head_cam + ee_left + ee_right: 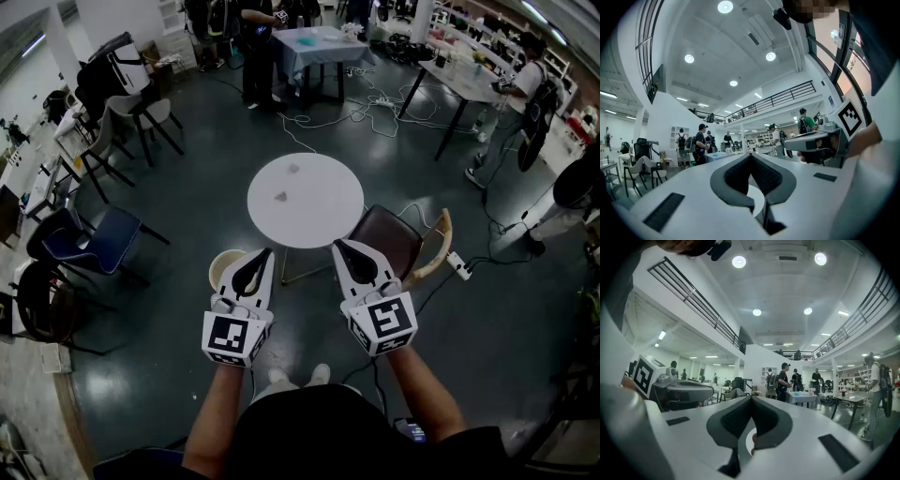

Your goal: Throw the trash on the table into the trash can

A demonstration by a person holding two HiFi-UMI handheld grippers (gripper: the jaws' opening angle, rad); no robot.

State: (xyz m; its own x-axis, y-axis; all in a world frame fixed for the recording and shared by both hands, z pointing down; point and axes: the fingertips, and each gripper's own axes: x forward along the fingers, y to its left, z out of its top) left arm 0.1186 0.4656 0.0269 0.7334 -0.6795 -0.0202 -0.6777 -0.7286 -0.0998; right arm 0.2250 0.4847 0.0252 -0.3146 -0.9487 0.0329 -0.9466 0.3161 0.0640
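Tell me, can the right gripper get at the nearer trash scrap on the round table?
Probably not yet: the right gripper is short of the table, jaws shut, and a brown chair stands partly in its way to the scrap.

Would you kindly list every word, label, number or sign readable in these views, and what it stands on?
No readable text in any view.
Marker cube on the left tool: black-and-white squares only, no letters.
Marker cube on the right tool: the same.
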